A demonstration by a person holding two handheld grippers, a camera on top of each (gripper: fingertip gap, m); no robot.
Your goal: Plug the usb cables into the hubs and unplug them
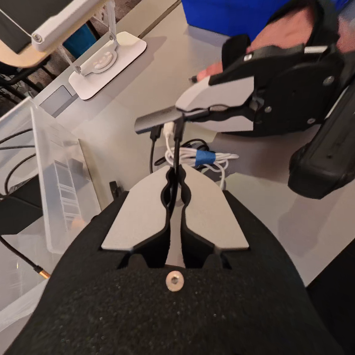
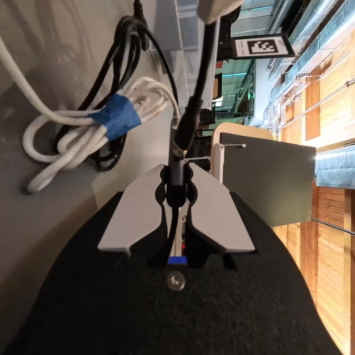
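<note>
In the left wrist view my left gripper is shut on a thin black USB cable a short way below its plug. The plug meets the grey hub, next to a white plug and another black plug. My right gripper comes in from the right and is shut on the hub's end, holding it above the table. In the right wrist view the right gripper clamps the hub. The black plug sits tilted with its metal tip showing.
A coiled white cable with blue tape and a black coil lie on the grey table under the hub; both also show in the right wrist view. A clear plastic box stands at left. A white stand base is behind.
</note>
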